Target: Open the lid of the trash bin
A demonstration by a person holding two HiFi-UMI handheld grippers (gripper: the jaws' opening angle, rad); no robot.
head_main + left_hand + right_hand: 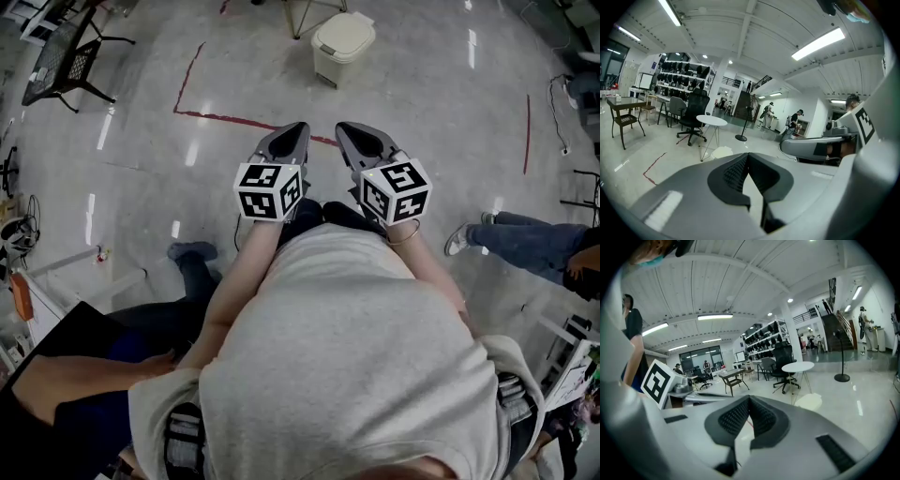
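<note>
The cream trash bin (343,45) stands on the floor ahead of me with its lid down. Both grippers are held at waist height, well short of it. My left gripper (301,127) and right gripper (342,127) point toward the bin, each with its jaws together and nothing between them. In the left gripper view the bin (723,152) peeks out just above the shut jaws of the left gripper (748,155). In the right gripper view the bin (809,401) lies right of the shut jaws of the right gripper (749,398).
Red tape (234,120) marks the floor between me and the bin. A black chair (66,58) stands far left. One person's legs (525,239) reach in from the right, and another person (187,272) sits at my left. A white round table (711,121) stands behind the bin.
</note>
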